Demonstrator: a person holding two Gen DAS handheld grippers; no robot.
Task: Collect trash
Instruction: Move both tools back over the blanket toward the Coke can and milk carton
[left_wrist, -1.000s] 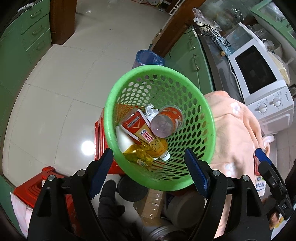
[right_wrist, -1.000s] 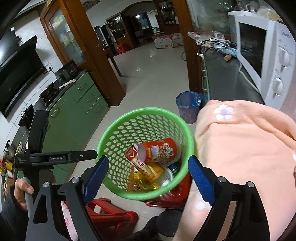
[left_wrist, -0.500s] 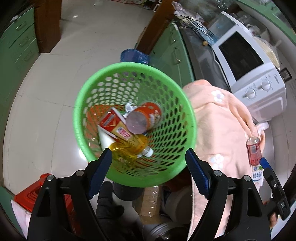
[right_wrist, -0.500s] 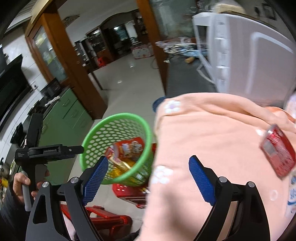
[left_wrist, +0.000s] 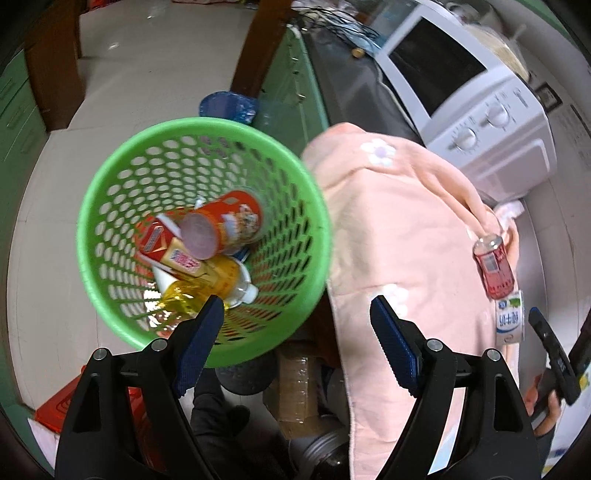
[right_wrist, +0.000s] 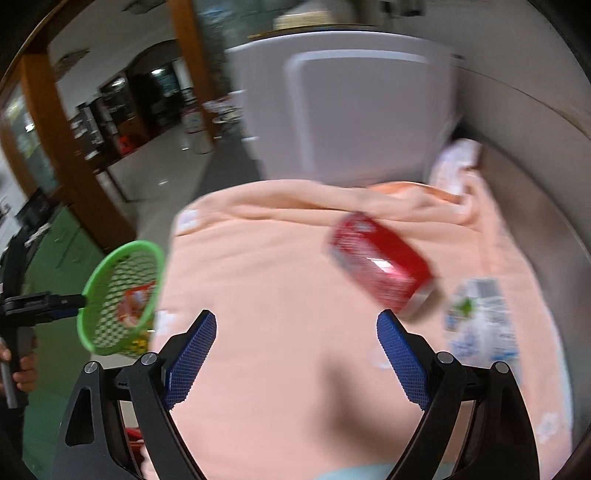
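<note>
A red drink can (right_wrist: 380, 262) lies on its side on a pink cloth (right_wrist: 288, 266), and a white milk carton (right_wrist: 480, 321) lies just right of it. My right gripper (right_wrist: 295, 325) hovers open over the cloth, short of the can, with nothing between its fingers. The left wrist view shows the same can (left_wrist: 493, 269) and carton (left_wrist: 509, 317) at far right. My left gripper (left_wrist: 297, 314) is open and empty, between the cloth and the green mesh basket (left_wrist: 207, 124). The basket holds an orange snack tube (left_wrist: 229, 225), a carton and a yellow bottle.
A white microwave (left_wrist: 472, 92) stands behind the cloth on the dark counter. A crumpled white wrapper (right_wrist: 456, 162) lies by the microwave. A blue bin (left_wrist: 227, 107) sits on the floor beyond the basket. A red stool and a cardboard box stand below.
Both views have swung right: the basket slid left, and the red can and milk carton came into view. The right gripper moved from above the basket to over the cloth. Both stayed open.
</note>
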